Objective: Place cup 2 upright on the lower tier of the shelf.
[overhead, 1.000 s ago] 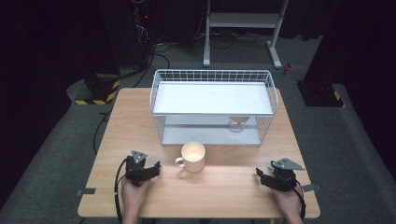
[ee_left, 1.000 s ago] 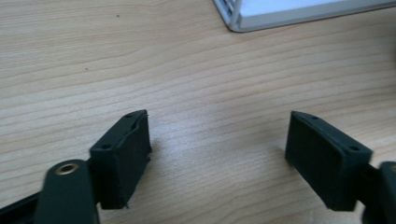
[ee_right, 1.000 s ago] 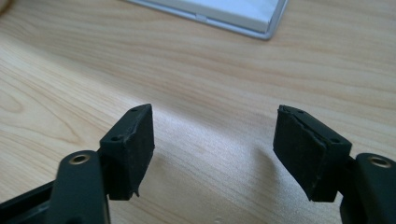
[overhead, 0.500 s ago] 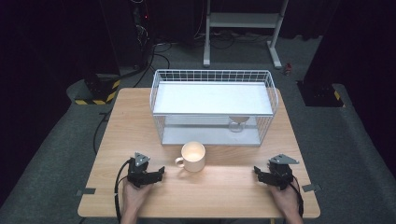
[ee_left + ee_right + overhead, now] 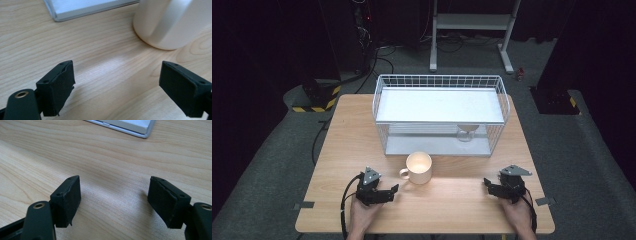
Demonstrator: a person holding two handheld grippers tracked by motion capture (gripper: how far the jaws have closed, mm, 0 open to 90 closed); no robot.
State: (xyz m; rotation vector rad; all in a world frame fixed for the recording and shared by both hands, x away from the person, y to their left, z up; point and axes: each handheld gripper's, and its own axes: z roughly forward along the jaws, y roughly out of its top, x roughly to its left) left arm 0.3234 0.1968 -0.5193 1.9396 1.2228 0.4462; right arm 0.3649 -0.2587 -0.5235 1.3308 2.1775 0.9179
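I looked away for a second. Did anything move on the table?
The left gripper slid a little toward the mug, and its jaws have just been opening, with nothing between them. The right gripper opened slightly too and holds nothing. The mug, the wire basket and the small thing inside it stayed put.

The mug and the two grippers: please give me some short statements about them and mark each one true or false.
1. The mug stands upright on the table. True.
2. The mug is inside the wire basket. False: it stands in front of the basket.
3. The left gripper holds the mug. False: its jaws are open, with bare wood between them.
4. The right gripper is open and holds nothing. True.
5. The mug's handle points toward the left gripper. True.
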